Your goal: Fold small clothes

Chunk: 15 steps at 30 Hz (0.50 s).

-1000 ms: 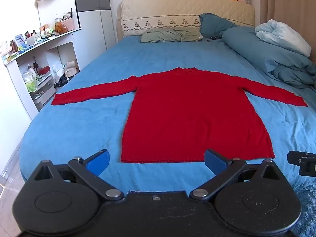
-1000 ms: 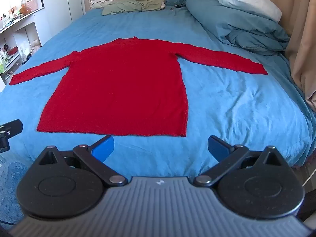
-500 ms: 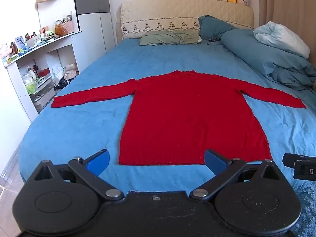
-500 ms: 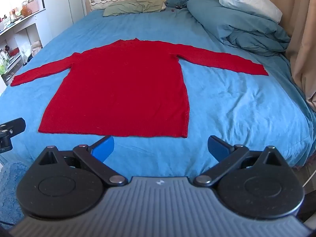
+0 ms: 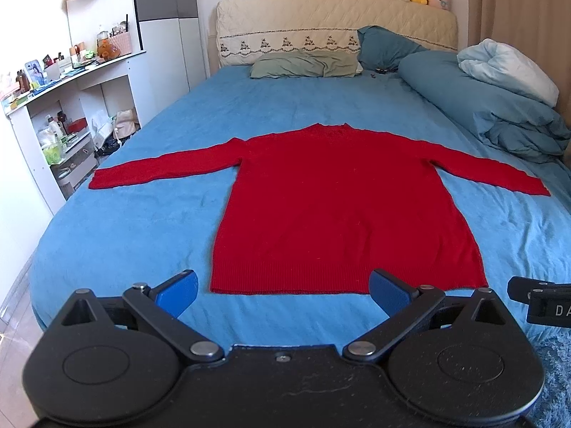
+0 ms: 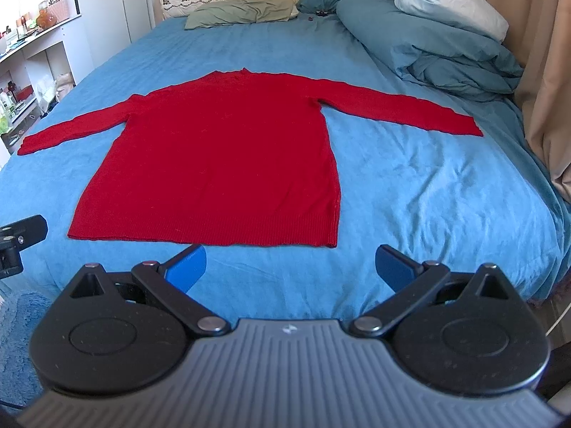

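Note:
A red long-sleeved sweater (image 5: 339,207) (image 6: 221,164) lies flat on the blue bed sheet (image 5: 135,221), both sleeves spread out sideways and its hem toward me. My left gripper (image 5: 283,290) hovers open just short of the hem, nothing between its blue pads. My right gripper (image 6: 291,265) is open too, near the foot of the bed in front of the hem's right corner. Each gripper's black body shows at the edge of the other's view.
A rolled blue and white duvet (image 5: 499,107) fills the bed's right side, with pillows (image 5: 307,64) by the headboard. White shelves (image 5: 53,114) stand left of the bed. A beige curtain (image 6: 549,71) hangs on the right. A blue rug (image 6: 18,339) covers the floor.
Both grippers have edged forward toward the sweater's hem, which now sits lower and larger in both views. Their jaws stay open. The sweater has not moved.

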Each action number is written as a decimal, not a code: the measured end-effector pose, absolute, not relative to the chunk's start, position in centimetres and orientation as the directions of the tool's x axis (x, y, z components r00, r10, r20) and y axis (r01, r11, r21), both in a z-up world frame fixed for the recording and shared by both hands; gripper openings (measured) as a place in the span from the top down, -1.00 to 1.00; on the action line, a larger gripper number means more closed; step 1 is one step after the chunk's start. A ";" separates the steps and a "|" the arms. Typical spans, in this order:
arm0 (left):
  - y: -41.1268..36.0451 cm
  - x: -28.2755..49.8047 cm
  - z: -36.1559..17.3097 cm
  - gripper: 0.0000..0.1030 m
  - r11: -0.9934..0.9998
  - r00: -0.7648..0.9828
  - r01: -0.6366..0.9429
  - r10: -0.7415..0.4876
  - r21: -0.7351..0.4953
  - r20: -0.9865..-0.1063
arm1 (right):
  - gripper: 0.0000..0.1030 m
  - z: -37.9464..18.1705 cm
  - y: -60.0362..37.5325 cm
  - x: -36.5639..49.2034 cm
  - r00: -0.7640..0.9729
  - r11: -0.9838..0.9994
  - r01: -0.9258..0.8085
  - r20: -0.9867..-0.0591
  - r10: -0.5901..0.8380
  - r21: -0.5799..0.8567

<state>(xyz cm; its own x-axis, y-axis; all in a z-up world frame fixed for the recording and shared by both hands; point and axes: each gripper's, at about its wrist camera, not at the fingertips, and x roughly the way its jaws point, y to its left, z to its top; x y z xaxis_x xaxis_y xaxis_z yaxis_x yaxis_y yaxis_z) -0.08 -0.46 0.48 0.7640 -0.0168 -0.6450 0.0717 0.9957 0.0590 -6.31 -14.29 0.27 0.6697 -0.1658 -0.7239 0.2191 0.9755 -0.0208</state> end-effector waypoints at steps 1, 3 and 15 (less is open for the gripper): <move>-0.6 0.0 0.4 -1.00 0.996 0.764 0.072 -0.017 0.059 -0.645 | -1.00 0.3 -14.3 -6.3 0.670 0.975 0.219 -0.724 -0.165 -0.020; -0.6 0.0 0.4 -1.00 0.996 0.763 0.072 -0.017 0.059 -0.646 | -1.00 0.3 -14.3 -6.3 0.669 0.976 0.219 -0.725 -0.164 -0.020; -0.6 -0.1 0.4 -1.00 0.996 0.763 0.072 -0.017 0.058 -0.646 | -1.00 0.0 -14.4 -6.2 0.669 0.977 0.214 -0.726 -0.159 -0.017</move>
